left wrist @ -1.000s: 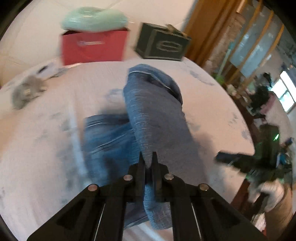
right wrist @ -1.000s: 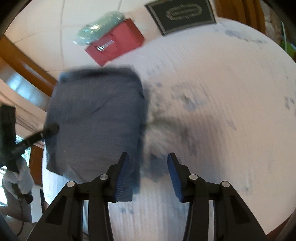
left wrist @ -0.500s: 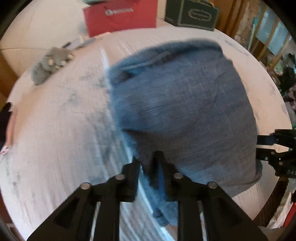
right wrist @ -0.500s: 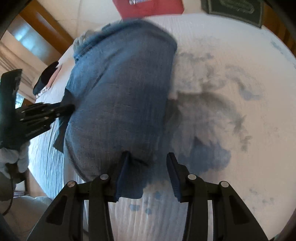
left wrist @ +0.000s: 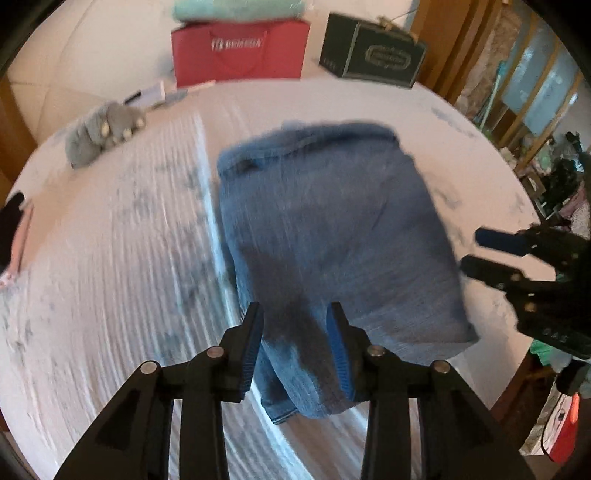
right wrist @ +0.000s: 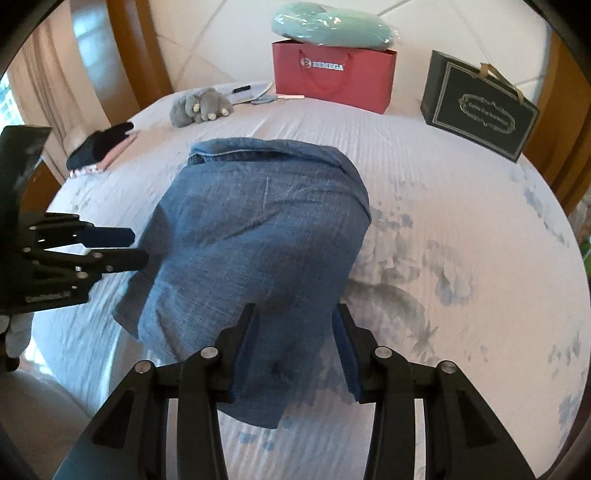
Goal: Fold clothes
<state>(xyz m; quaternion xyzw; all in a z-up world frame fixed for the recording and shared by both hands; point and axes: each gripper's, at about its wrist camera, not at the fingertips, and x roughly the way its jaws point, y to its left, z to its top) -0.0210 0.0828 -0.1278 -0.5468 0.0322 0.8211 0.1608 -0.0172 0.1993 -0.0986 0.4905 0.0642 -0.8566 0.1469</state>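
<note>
A blue denim garment (left wrist: 332, 240) lies folded into a compact rectangle on the white bed; it also shows in the right wrist view (right wrist: 255, 236). My left gripper (left wrist: 295, 347) is open and empty, its jaws apart over the garment's near edge. My right gripper (right wrist: 295, 347) is open and empty, hovering above the near end of the fold. Each gripper shows in the other's view: the right one (left wrist: 524, 266) at the garment's right side, the left one (right wrist: 74, 251) at its left side.
A red paper bag (right wrist: 332, 79) with a mint bundle (right wrist: 332, 26) on top and a dark green box (right wrist: 480, 107) stand at the headboard. A grey plush toy (right wrist: 199, 105) and a black and pink item (right wrist: 99, 147) lie at far left. The bed edge (left wrist: 509, 354) drops off on the right.
The left gripper let go of the denim and opened. The garment went from hanging to lying flat and folded. Both grippers drew back a little towards the near edge.
</note>
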